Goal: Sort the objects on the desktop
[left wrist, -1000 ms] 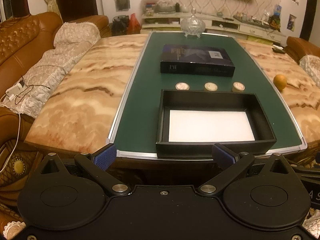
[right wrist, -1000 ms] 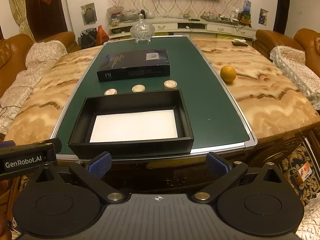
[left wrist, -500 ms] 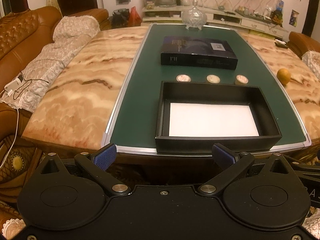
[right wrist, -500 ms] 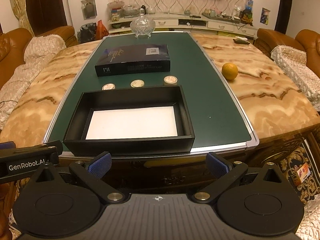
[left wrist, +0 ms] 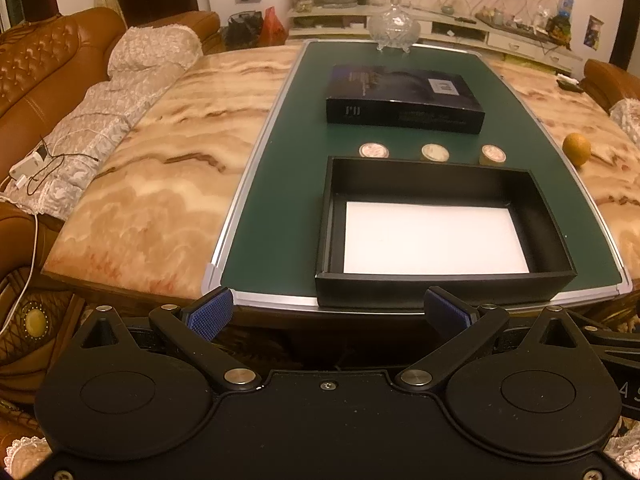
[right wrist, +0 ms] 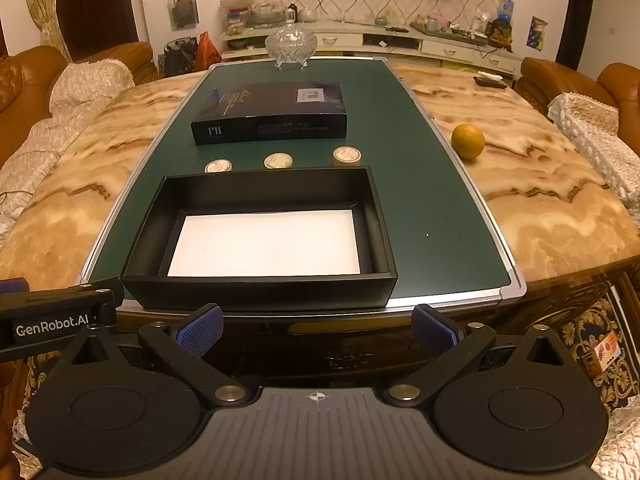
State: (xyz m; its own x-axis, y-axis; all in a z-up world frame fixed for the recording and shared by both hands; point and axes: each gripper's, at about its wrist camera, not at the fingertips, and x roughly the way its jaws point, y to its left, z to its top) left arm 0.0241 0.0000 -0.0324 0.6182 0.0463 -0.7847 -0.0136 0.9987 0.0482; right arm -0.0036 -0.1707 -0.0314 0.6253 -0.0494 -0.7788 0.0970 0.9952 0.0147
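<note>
An open black box [left wrist: 444,286] with a white bottom sits at the near edge of the green mat [left wrist: 280,184]; it also shows in the right wrist view [right wrist: 260,292]. Behind it stand three small round tins [left wrist: 435,152] [right wrist: 278,161] in a row. A dark flat box lid [left wrist: 404,98] [right wrist: 272,114] lies further back. My left gripper [left wrist: 328,314] is open and empty, just short of the table's near edge. My right gripper [right wrist: 318,328] is open and empty, likewise short of the edge.
An orange [right wrist: 467,141] [left wrist: 576,149] lies on the marble table [right wrist: 540,192] right of the mat. A glass lidded bowl [right wrist: 291,45] stands at the mat's far end. Brown sofas flank the table. The left gripper's body [right wrist: 48,320] shows at the right view's left edge.
Both grippers have risen and tipped slightly down toward the table, so the box and tins sit lower and nearer in view. Both stay open. Nothing on the table moved.
</note>
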